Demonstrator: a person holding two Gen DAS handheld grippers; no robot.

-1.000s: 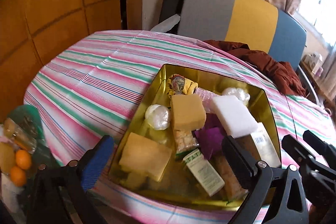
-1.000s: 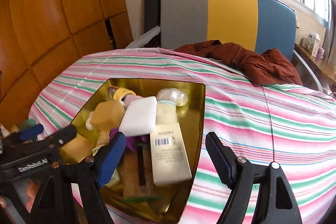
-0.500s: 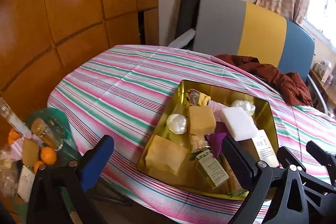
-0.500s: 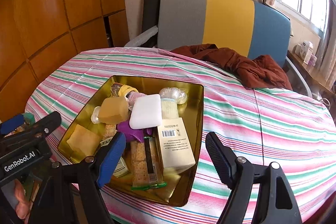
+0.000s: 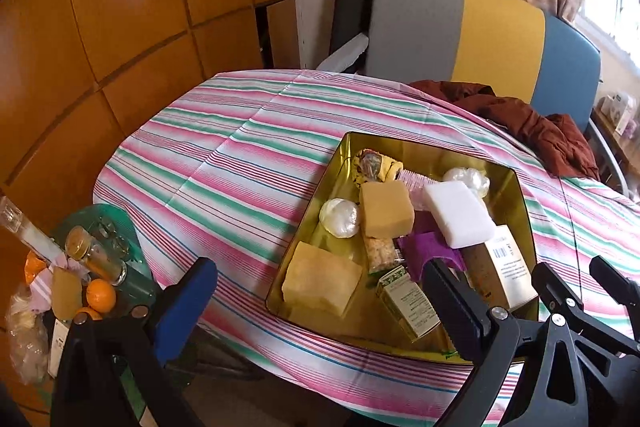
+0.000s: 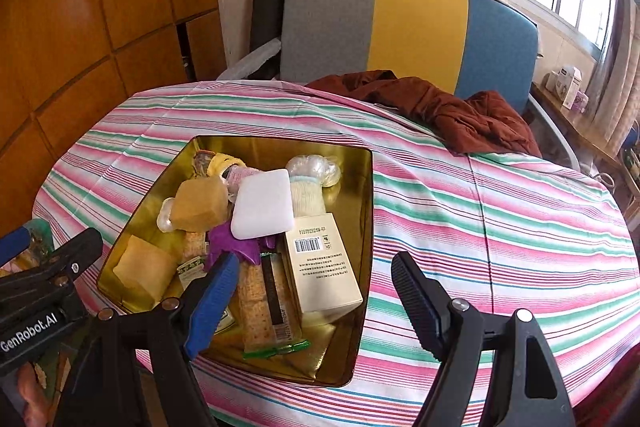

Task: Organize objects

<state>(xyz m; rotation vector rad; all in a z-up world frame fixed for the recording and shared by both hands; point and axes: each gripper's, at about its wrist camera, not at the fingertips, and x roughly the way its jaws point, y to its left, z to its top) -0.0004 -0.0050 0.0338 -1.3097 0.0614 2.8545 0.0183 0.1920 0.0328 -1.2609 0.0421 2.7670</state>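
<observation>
A gold tin tray (image 5: 516, 187) (image 6: 366, 195) sits near the front edge of the striped table. It holds two yellow sponge blocks (image 5: 320, 281) (image 6: 198, 205), a white block (image 5: 458, 213) (image 6: 264, 205), a cream box with a barcode (image 6: 324, 267) (image 5: 506, 273), a small green box (image 5: 406, 303), cracker packs (image 6: 260, 303), a purple piece (image 5: 424, 249) and wrapped items. My left gripper (image 5: 318, 307) is open and empty, above the tray's near left corner. My right gripper (image 6: 312, 301) is open and empty, over the tray's near right part.
The round table has a pink, green and white striped cloth (image 6: 500, 219). A brown garment (image 6: 452, 111) lies at its far edge against a grey, yellow and blue chair (image 6: 400, 27). A low stand with oranges and bottles (image 5: 88, 275) is at left. Wood panels are behind.
Both grippers have pulled back and risen from the tray, so more of the table shows. Both stay open and empty. The tray's contents have not moved.
</observation>
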